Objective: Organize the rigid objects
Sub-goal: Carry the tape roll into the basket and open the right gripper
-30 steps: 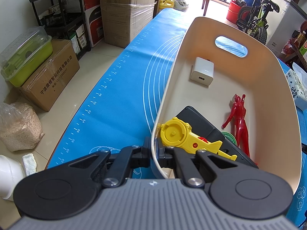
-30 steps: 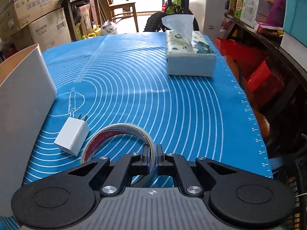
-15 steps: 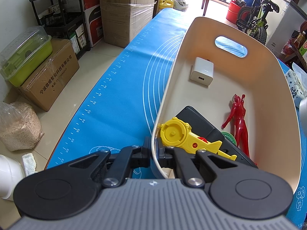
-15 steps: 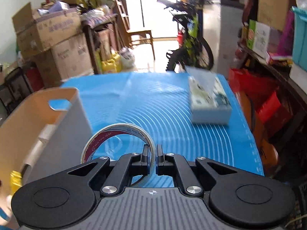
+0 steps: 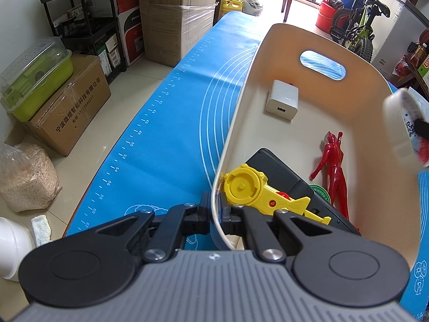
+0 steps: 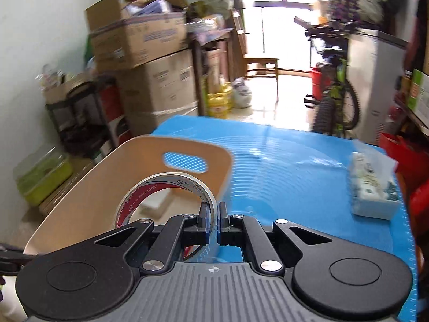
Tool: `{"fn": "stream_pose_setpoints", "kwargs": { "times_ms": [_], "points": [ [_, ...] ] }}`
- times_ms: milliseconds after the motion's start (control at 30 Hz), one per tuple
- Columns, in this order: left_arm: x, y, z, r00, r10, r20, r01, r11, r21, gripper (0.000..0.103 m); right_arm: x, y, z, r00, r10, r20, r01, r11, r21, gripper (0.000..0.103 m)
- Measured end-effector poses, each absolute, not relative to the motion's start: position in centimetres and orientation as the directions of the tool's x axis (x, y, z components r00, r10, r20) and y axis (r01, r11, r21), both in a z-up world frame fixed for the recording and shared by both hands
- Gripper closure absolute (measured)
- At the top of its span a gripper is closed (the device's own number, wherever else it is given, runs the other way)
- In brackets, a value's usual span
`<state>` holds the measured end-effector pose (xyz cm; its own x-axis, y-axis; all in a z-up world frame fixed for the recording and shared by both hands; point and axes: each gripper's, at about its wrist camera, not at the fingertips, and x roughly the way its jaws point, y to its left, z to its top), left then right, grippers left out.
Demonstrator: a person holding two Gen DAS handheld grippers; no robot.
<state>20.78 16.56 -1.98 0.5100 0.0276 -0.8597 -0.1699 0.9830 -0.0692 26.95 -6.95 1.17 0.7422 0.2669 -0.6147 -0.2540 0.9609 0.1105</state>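
Clear tape roll (image 6: 166, 196), perhaps above bin (image 6: 112, 187)

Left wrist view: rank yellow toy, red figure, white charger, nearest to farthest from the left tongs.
1. Yellow toy, in the bin just right of the left tongs.
2. Red figure, mid-bin, right side.
3. White charger, far end near the handle slot.

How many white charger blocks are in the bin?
1. The white charger block lies on the floor of the bin near the handle end. Another could be hidden under the black box.
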Motion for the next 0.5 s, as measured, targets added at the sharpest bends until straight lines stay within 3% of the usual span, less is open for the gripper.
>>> {"fn": "stream_pose_setpoints", "kwargs": {
  "times_ms": [300,500],
  "points": [
    [20.8,16.5,-2.0,0.510,0.026,-0.860,-0.170,0.983,-0.071,0.096,26.6,-1.2,-1.8,0.628,0.296,-0.719,-0.364,0.929,0.065,0.086],
    [20.9,16.4,-2.1,0.510,0.027,-0.860,-0.169,0.983,-0.069,0.096,26.5,-0.4,-1.9,0.639,0.264,-0.723,-0.369,0.929,0.013,0.082]
  ]
}}
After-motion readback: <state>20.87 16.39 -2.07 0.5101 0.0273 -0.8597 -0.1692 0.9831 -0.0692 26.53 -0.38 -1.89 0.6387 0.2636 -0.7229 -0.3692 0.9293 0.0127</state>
